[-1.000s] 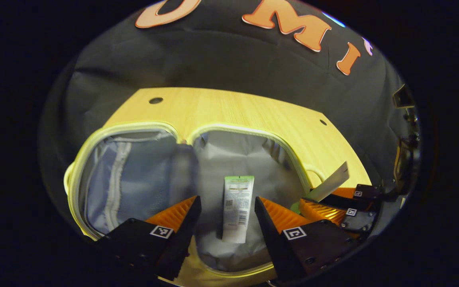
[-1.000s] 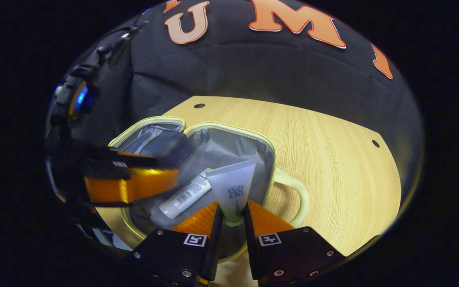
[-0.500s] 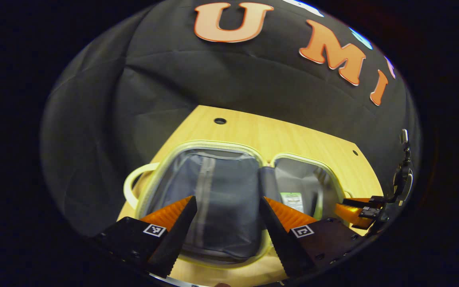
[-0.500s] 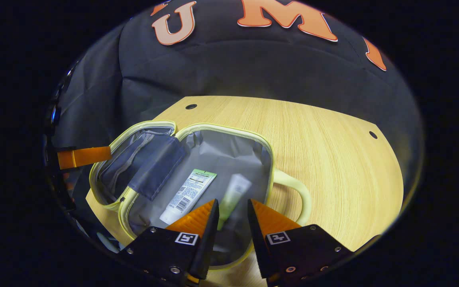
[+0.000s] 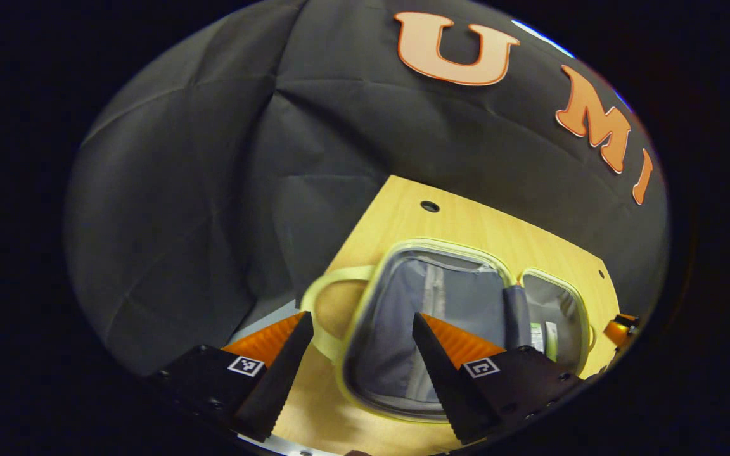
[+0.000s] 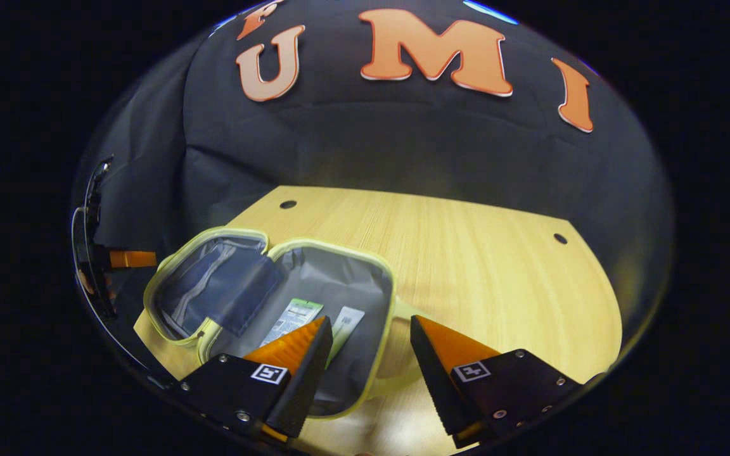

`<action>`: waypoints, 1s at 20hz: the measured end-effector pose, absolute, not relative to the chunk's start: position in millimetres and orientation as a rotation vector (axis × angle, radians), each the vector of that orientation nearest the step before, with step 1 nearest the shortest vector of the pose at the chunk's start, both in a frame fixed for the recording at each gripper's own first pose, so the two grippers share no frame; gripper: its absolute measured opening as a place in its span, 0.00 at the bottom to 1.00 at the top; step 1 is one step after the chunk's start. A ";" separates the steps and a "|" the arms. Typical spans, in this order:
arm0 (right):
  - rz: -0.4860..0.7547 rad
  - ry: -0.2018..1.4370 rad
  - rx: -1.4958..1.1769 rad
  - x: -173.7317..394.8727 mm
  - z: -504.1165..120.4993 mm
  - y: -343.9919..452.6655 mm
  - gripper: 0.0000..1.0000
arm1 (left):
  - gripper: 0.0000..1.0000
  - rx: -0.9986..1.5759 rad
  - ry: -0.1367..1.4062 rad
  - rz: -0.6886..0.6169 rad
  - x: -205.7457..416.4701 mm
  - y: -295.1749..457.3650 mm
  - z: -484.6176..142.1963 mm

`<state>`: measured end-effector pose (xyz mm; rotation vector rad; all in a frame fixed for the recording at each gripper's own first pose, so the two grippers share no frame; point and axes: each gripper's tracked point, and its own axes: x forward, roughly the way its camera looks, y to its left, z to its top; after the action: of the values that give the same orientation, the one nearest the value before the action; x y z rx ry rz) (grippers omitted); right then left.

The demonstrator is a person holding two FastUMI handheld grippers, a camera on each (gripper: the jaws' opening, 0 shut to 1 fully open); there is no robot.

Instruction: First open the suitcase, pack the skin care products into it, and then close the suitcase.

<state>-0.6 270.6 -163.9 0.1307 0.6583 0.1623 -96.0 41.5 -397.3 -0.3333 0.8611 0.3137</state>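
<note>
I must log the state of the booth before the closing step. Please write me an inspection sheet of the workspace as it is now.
Surface: light wooden table with small round holes; bare to the right of the case.
Job's things: pale yellow-trimmed, grey-lined suitcase lies open flat, both halves up; a white tube with a green end and a second white tube lie side by side in the right half. A looped yellow handle shows on the left half.
Clutter: nothing seen.
Grippers: left tongs open, over the left half's handle side; right tongs open, over the right half's edge; both hold nothing.
Cables: nothing seen.
Surroundings: black cloth booth wall behind the table.
</note>
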 end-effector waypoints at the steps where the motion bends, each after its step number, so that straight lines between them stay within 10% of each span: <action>1: 0.145 0.641 0.127 -1.4 -155.2 262.3 0.81 | 0.98 -0.340 0.863 0.322 -96.5 52.2 -399.3; 11: 0.039 0.531 0.073 -10.7 -95.3 210.2 0.87 | 0.90 -0.519 1.013 0.264 -81.4 86.2 -489.8; 16: 0.038 0.507 0.070 -11.1 -82.6 198.5 0.88 | 0.23 -0.436 1.130 0.147 -79.5 76.1 -511.0; 20: 0.034 0.478 0.059 -13.7 -77.3 183.0 0.89 | 0.11 -0.306 1.007 0.138 -59.3 82.3 -456.1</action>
<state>-13.7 183.0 -77.3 0.0588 0.4776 0.0339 -59.3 82.3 -456.1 -0.3056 1.0072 0.1377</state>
